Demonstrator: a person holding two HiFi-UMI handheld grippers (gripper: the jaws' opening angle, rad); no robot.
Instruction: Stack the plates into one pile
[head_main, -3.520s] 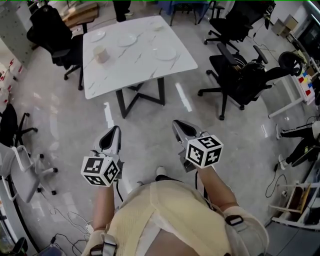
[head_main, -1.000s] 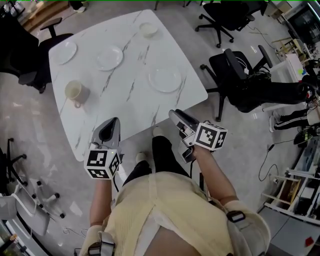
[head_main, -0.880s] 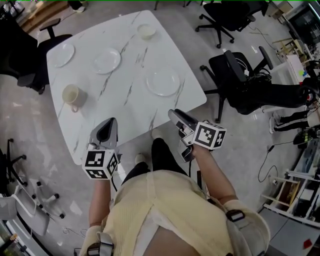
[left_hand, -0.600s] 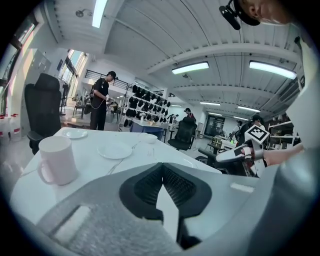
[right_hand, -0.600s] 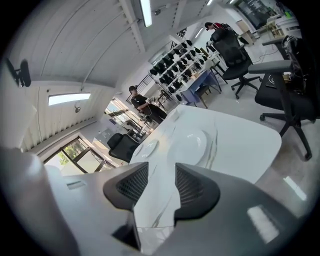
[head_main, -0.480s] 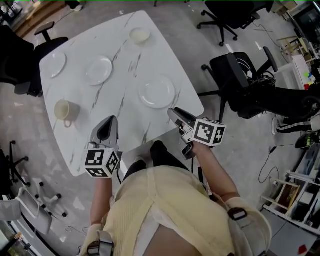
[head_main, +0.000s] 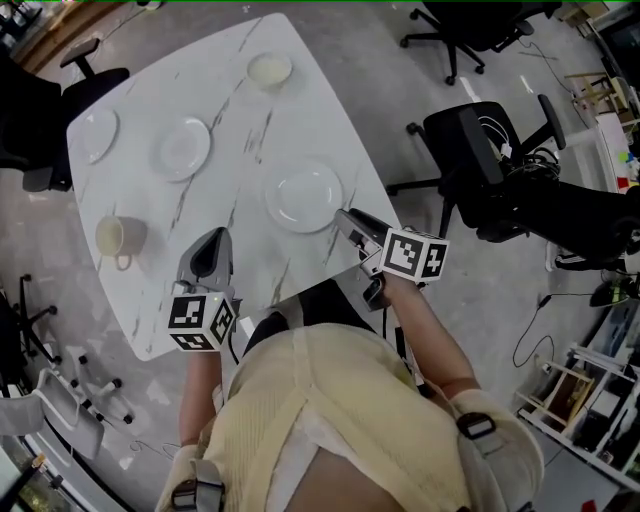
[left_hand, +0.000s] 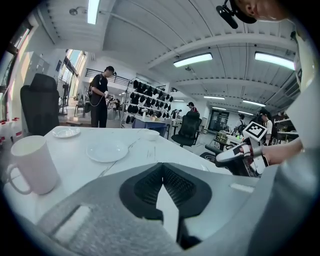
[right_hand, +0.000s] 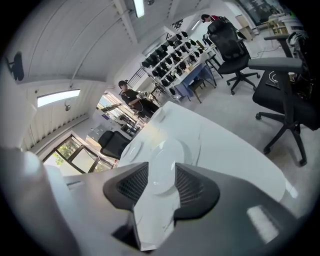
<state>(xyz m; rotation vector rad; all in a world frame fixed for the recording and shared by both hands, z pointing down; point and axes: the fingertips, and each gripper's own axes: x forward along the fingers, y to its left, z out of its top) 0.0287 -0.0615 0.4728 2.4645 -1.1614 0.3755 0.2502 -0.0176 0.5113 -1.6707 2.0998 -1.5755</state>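
Three white plates lie apart on the white marble table (head_main: 230, 120): one at the far left (head_main: 94, 134), one (head_main: 181, 148) beside it, and the nearest (head_main: 304, 197) towards the right. My right gripper (head_main: 349, 220) hovers just at the near right rim of the nearest plate (right_hand: 167, 150), which shows between its jaws; they stand apart, open (right_hand: 161, 174). My left gripper (head_main: 211, 250) is over the table's near part, shut and empty (left_hand: 161, 167). In the left gripper view, a plate (left_hand: 106, 150) lies ahead.
A cream mug (head_main: 112, 236) stands left of my left gripper, also in its own view (left_hand: 30, 165). A small bowl (head_main: 270, 68) sits at the far edge. Black office chairs (head_main: 480, 150) stand right of the table. People stand in the background (left_hand: 100, 97).
The person has walked up to the table. Both grippers have moved forward over its near edge, the right one up to the nearest plate's rim.
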